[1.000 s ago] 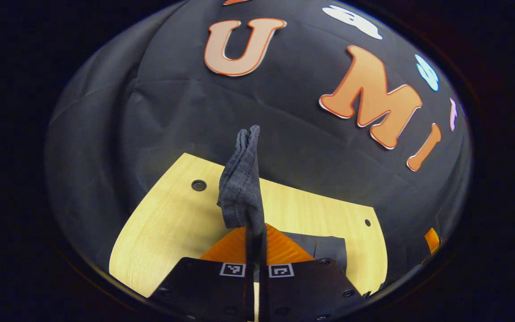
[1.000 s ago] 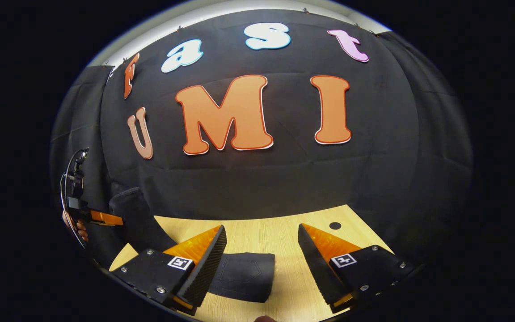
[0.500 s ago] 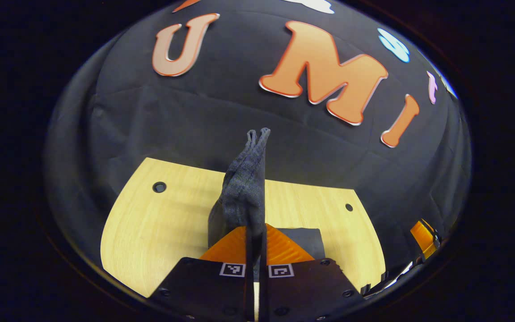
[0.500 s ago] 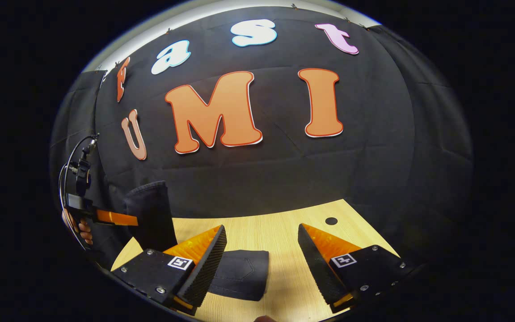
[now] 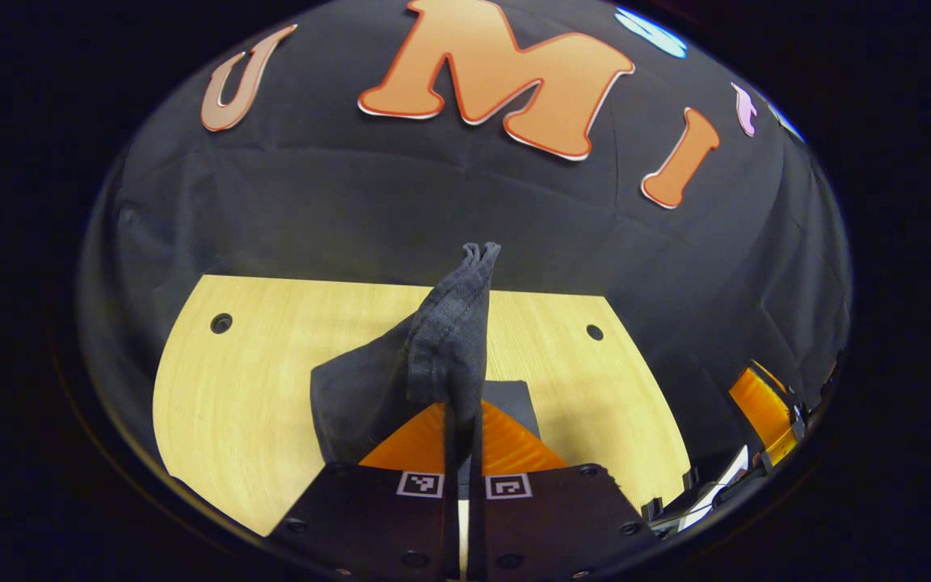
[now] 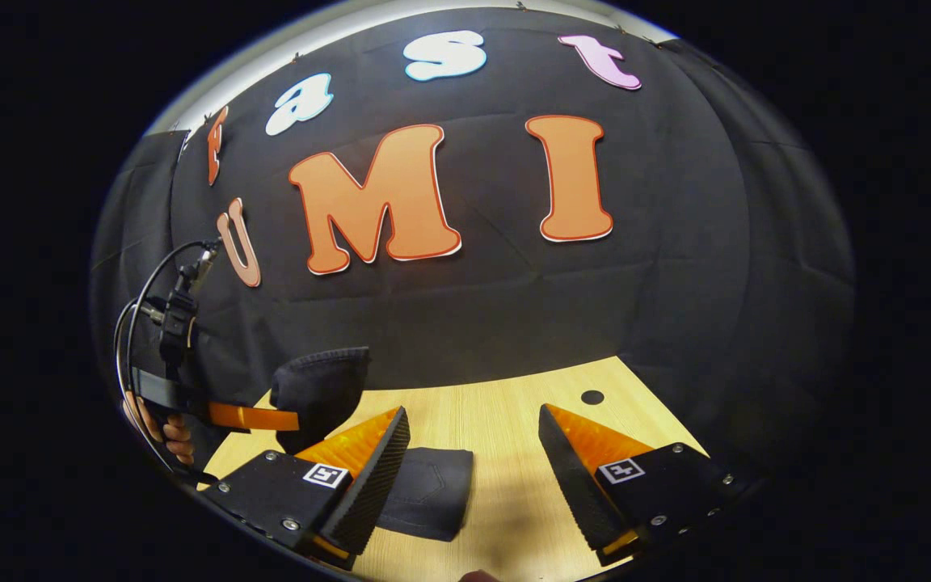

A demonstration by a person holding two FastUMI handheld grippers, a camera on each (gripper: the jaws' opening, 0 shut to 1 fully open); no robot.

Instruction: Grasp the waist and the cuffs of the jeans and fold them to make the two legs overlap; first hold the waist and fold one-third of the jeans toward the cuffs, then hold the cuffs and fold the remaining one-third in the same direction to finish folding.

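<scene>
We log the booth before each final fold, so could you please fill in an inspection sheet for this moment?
Surface: wooden table with round holes.
Job's things: dark jeans, one end lifted off the table, the rest lying folded.
Clutter: nothing seen.
Grippers: left gripper shut on the lifted end; right gripper open, holding nothing, above the table.
Cables: a black cable loops from the left gripper's rear.
Surroundings: black cloth wall; a hand holds the left gripper.
</scene>
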